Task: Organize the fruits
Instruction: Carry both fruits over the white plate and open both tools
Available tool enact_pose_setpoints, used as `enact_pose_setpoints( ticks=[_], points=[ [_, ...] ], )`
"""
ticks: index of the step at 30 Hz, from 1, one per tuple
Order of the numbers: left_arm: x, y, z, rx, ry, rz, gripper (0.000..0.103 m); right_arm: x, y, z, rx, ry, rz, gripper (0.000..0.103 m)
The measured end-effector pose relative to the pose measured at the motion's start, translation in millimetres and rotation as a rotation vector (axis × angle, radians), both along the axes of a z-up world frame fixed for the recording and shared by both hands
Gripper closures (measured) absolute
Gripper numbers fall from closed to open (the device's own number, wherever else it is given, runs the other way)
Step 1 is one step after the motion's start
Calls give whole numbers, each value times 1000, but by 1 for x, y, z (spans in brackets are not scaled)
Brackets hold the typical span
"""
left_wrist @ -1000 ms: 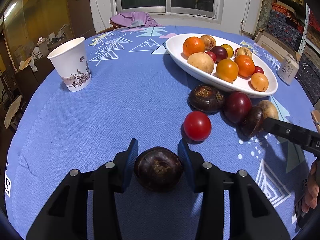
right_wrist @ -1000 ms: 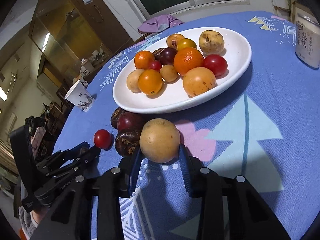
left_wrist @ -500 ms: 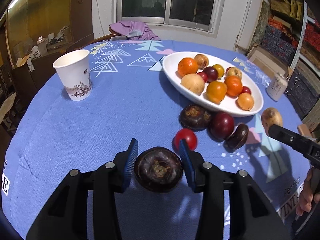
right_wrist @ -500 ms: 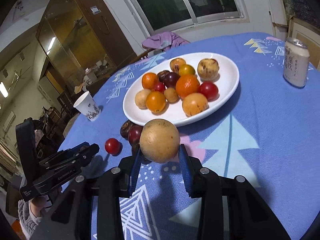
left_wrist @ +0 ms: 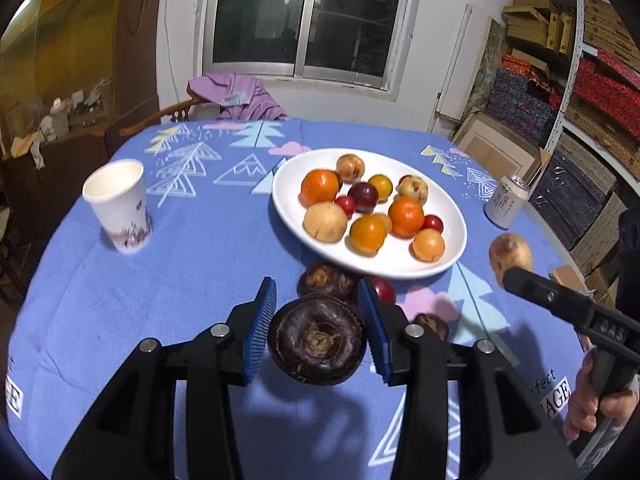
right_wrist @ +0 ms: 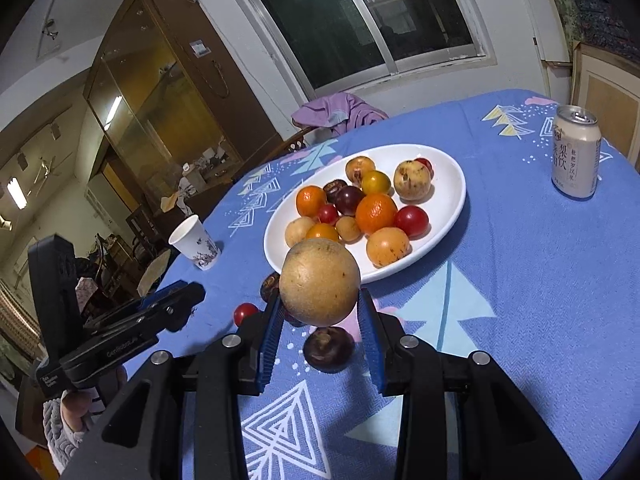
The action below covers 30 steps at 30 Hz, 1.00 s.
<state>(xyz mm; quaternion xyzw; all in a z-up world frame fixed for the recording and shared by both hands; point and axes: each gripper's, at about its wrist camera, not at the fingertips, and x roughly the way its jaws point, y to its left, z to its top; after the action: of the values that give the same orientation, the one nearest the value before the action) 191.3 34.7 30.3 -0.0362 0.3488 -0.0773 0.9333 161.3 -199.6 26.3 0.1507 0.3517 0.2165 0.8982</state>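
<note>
My left gripper (left_wrist: 318, 326) is shut on a dark purple mangosteen (left_wrist: 317, 345), lifted above the blue tablecloth. My right gripper (right_wrist: 320, 322) is shut on a tan round fruit (right_wrist: 319, 282), also held in the air; that fruit (left_wrist: 510, 254) shows at the right of the left wrist view. A white oval plate (left_wrist: 288, 208) holds several orange, red, yellow and tan fruits. Loose on the cloth before the plate lie a dark mangosteen (left_wrist: 326, 280), a red plum (left_wrist: 382, 288), another dark fruit (right_wrist: 329, 348) and a small red tomato (right_wrist: 245, 312).
A white paper cup (left_wrist: 118, 206) stands at the left of the table and a drink can (right_wrist: 575, 151) at the right. A chair with a purple garment (left_wrist: 236, 96) is behind the table. A person's hand (left_wrist: 592, 404) holds the right gripper's handle.
Both grippers have risen with their fruits off the tablecloth. The plate and the loose fruits now appear farther away and lower in both views.
</note>
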Motion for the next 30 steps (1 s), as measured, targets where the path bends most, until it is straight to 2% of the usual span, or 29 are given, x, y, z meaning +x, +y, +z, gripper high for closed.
enact_pose_setpoints(
  ticks=[3, 8, 12, 15, 22, 24, 25, 26, 28, 30],
  points=[
    [19, -10, 14, 23, -18, -4, 61, 7, -3, 10, 5, -8, -15, 65],
    [66, -27, 19, 8, -17, -4, 61, 49, 7, 28, -87, -25, -59, 65],
    [104, -31, 2, -7, 33, 17, 61, 91, 13, 14, -74, 15, -80, 65],
    [121, -28, -10, -12, 54, 17, 61, 111, 19, -2, -100, 36, -94, 65],
    [145, -20, -29, -25, 76, 16, 61, 132, 25, -18, -177, 28, -112, 65],
    [147, -17, -31, -39, 75, 20, 51, 133, 25, -19, -190, 16, -132, 62],
    [147, -15, -32, -52, 72, 23, 39, 134, 25, -19, -189, 14, -130, 59],
    [146, -13, -31, -62, 65, 27, 35, 134, 25, -19, -189, 12, -125, 50],
    [144, -12, -28, -61, 55, 28, 35, 132, 24, -17, -193, 1, -134, 44],
    [140, -15, -23, -55, 42, 17, 35, 128, 25, -11, -199, -16, -135, 44]
  ],
)
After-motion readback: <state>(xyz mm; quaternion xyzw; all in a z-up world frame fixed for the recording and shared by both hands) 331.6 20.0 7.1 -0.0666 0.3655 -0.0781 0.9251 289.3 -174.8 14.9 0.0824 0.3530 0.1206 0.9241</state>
